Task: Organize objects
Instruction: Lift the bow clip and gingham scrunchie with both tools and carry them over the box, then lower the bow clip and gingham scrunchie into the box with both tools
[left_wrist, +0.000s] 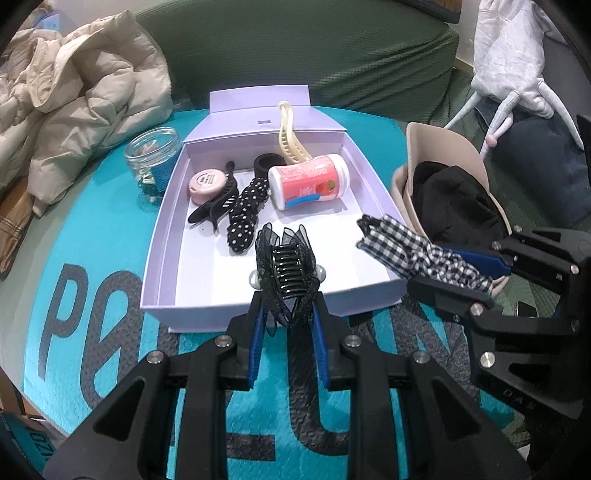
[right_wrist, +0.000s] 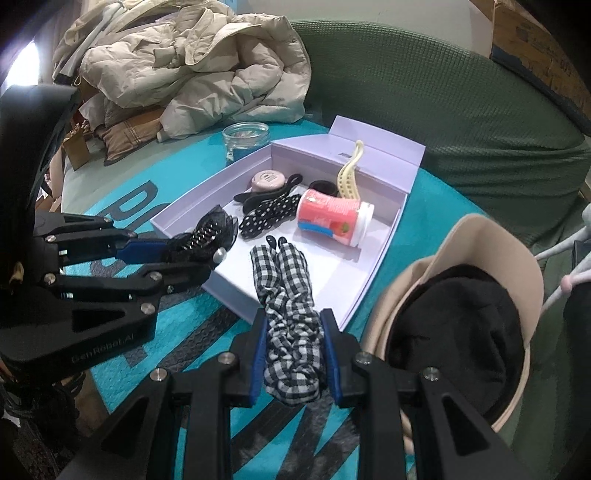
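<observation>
An open lilac box (left_wrist: 162, 236) lies on a teal mat and holds a pink-and-white canister (left_wrist: 310, 182), a polka-dot hair tie (left_wrist: 247, 206), a black claw clip (left_wrist: 218, 203), a pink round case (left_wrist: 207, 184) and a cream clip (left_wrist: 290, 136). My left gripper (left_wrist: 288, 299) is shut on a black lace hair claw (left_wrist: 286, 266) with pearls, just above the box's near edge. My right gripper (right_wrist: 293, 332) is shut on a black-and-white checked hair clip (right_wrist: 288, 295), whose tip reaches over the box's (right_wrist: 207, 184) right corner. The two grippers are side by side.
A glass jar (left_wrist: 153, 158) stands left of the box. A beige jacket (left_wrist: 74, 92) is heaped at the back left. A beige hat (right_wrist: 491, 251) with black cloth inside sits right of the box. A green sofa (right_wrist: 443, 110) rises behind.
</observation>
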